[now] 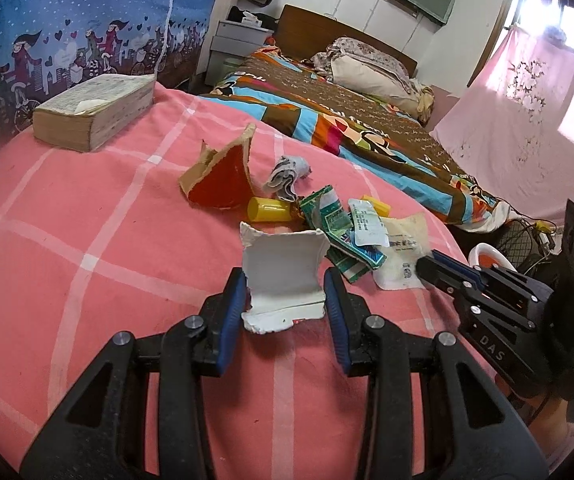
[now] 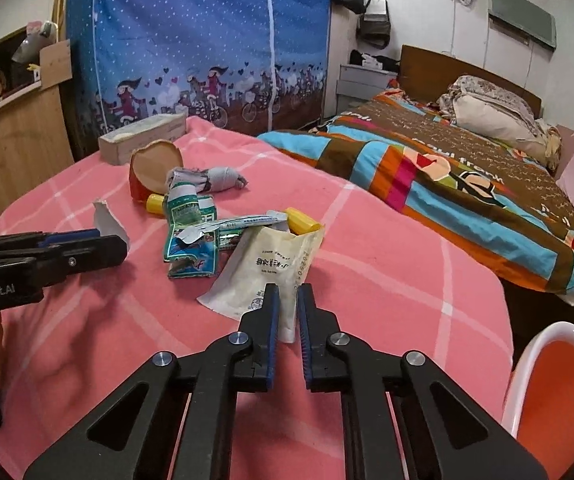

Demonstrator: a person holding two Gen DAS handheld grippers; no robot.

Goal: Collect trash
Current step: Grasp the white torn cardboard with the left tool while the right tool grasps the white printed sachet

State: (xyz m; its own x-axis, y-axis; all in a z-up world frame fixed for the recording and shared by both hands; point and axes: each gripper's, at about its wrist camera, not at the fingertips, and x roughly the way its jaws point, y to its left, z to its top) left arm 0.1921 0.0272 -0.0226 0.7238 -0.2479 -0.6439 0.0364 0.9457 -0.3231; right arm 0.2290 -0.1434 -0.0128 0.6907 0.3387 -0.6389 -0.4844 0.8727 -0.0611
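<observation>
Trash lies in a heap on the pink checked cloth [image 1: 87,240]: a torn red-and-brown card [image 1: 223,176], a crumpled grey wad [image 1: 287,176], a yellow tube [image 1: 269,209], green wrappers [image 1: 327,216] and a cream paper packet [image 1: 401,248]. My left gripper [image 1: 285,280] is shut on a torn white card piece [image 1: 283,276], which stands upright between the blue pads. My right gripper [image 2: 288,292] is shut on the near corner of the cream packet [image 2: 271,256]; the rest of the packet lies on the cloth. The right gripper [image 1: 427,268] also shows at the right of the left wrist view.
A thick old book [image 1: 95,116] lies at the far left of the cloth. A white bin with an orange inside [image 2: 559,380] stands low at the right. Beyond is a bed with a striped quilt [image 1: 347,120] and a blue fabric wardrobe [image 2: 207,40].
</observation>
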